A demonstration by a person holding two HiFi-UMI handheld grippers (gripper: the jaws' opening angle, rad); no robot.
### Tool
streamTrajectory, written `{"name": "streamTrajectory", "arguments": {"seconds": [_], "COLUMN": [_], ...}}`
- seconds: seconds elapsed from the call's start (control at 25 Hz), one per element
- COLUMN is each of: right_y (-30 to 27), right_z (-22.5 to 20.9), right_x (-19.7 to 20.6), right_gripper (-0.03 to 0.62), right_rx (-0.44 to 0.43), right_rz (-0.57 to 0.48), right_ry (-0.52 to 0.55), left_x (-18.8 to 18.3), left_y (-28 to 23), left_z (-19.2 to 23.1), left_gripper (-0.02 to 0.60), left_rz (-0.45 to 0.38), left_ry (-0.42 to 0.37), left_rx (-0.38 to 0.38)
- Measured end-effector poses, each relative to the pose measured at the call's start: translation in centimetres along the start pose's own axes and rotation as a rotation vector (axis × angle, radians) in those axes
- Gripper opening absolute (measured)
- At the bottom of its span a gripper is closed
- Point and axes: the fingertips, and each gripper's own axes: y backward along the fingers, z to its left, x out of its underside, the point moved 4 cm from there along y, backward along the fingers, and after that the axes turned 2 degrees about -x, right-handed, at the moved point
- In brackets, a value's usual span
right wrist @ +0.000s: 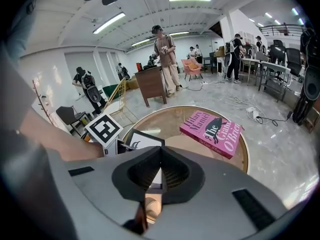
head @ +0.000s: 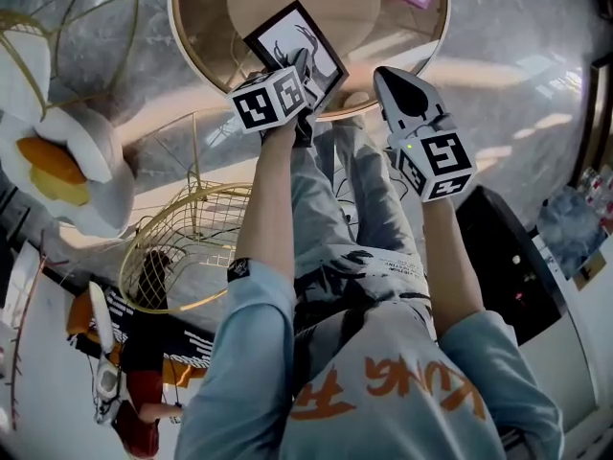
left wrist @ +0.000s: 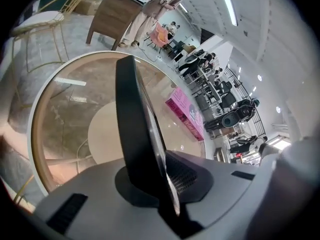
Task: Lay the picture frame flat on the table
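The picture frame [head: 295, 41], black with a white drawing behind glass, lies at a low slant on the near part of the round glass table [head: 178, 27]. My left gripper [head: 305, 73] is shut on its near edge. In the left gripper view the frame [left wrist: 134, 124] rises edge-on out of the left gripper [left wrist: 162, 186]. My right gripper [head: 388, 77] hovers just right of the frame over the table rim, jaws shut with nothing in them. The right gripper view shows the frame [right wrist: 142, 140] left of the right gripper [right wrist: 161, 151], beside the left gripper's marker cube.
A pink book [right wrist: 212, 131] lies flat on the far side of the table [right wrist: 240, 156]. A gold wire basket [head: 182, 247] and a white chair with an orange cushion [head: 57, 161] stand to the left on the floor. People [right wrist: 165, 59] stand further back in the room.
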Motion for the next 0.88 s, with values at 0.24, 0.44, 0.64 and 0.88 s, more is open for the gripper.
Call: {"name": "streamTrajectory", "arguments": {"seconds": [0.24, 0.44, 0.64, 0.88], "right_y": [0.7, 0.8, 0.7, 2.1], "right_z": [-0.3, -0.7, -1.0, -1.9], "right_x": [0.5, 0.2, 0.4, 0.8], "right_gripper": [-0.003, -0.003, -0.003, -0.003], "right_rx": [-0.012, -0.023, -0.032, -0.048], "right_rz": [0.004, -0.005, 0.001, 0.005], "right_ry": [-0.013, -0.009, -0.007, -0.004], "left_x": [0.0, 0.3, 0.2, 1.3], "left_y": [-0.2, -0.1, 0.1, 0.4], "left_z": [0.4, 1.4, 2.4, 1.5], "left_gripper": [0.081, 0.134, 0.222, 0.286], "left_rz": [0.024, 0.083, 0.093, 0.108], "left_ry": [-0.027, -0.059, -0.12, -0.149], "left_rx": [-0.039, -0.109, -0.176, -0.236]}}
